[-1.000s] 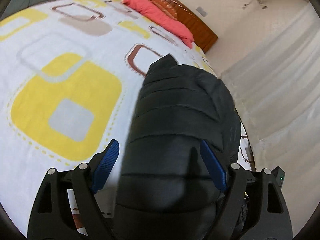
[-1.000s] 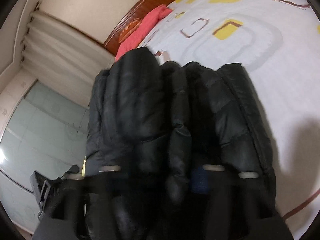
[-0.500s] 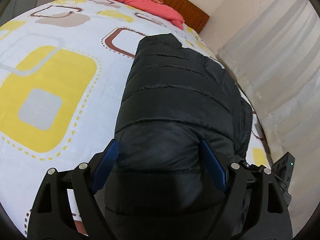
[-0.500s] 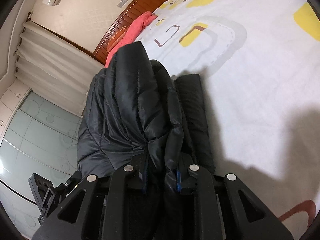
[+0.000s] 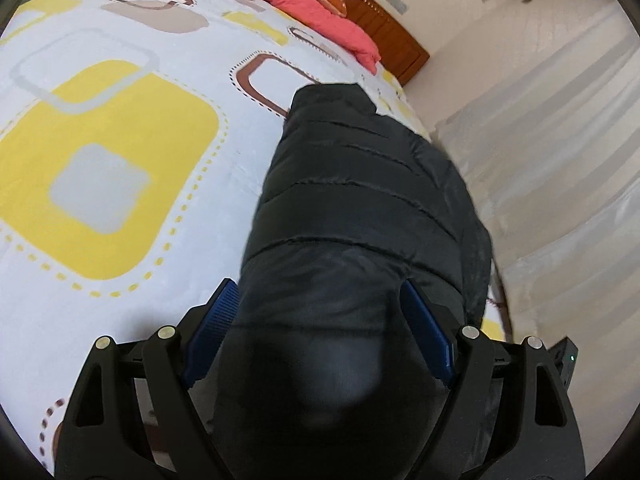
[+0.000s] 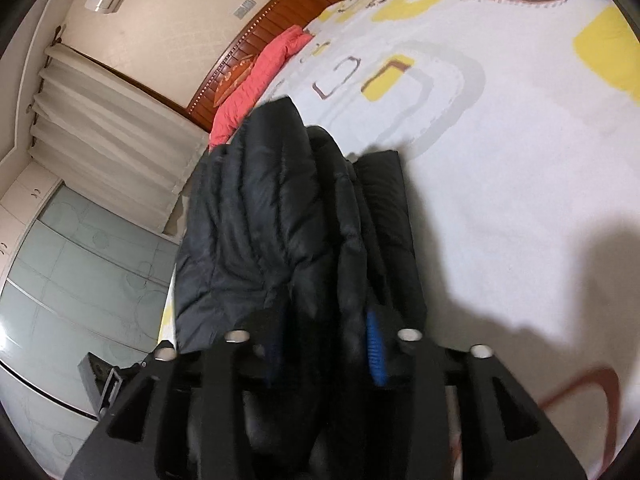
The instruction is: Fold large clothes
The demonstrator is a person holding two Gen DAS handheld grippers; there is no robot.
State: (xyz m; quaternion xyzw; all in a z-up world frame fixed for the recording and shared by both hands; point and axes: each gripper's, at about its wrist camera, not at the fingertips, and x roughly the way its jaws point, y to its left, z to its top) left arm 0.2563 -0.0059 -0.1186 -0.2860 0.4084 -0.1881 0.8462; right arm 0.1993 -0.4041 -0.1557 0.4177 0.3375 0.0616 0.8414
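Currently: black puffer jacket (image 5: 360,208), bunched lengthwise near the edge of the patterned bed (image 5: 120,152). Left gripper (image 5: 320,320): jaws spread wide, hugging its bulk. Right gripper (image 6: 324,344): jaws opening, fabric between. Advice: release fully, then smooth the fold flat.

Your bed's patterned bedspread (image 5: 120,168) carries the black puffer jacket (image 5: 360,208) straight ahead between your fingers, with the red pillow (image 5: 316,12) beyond at the headboard.
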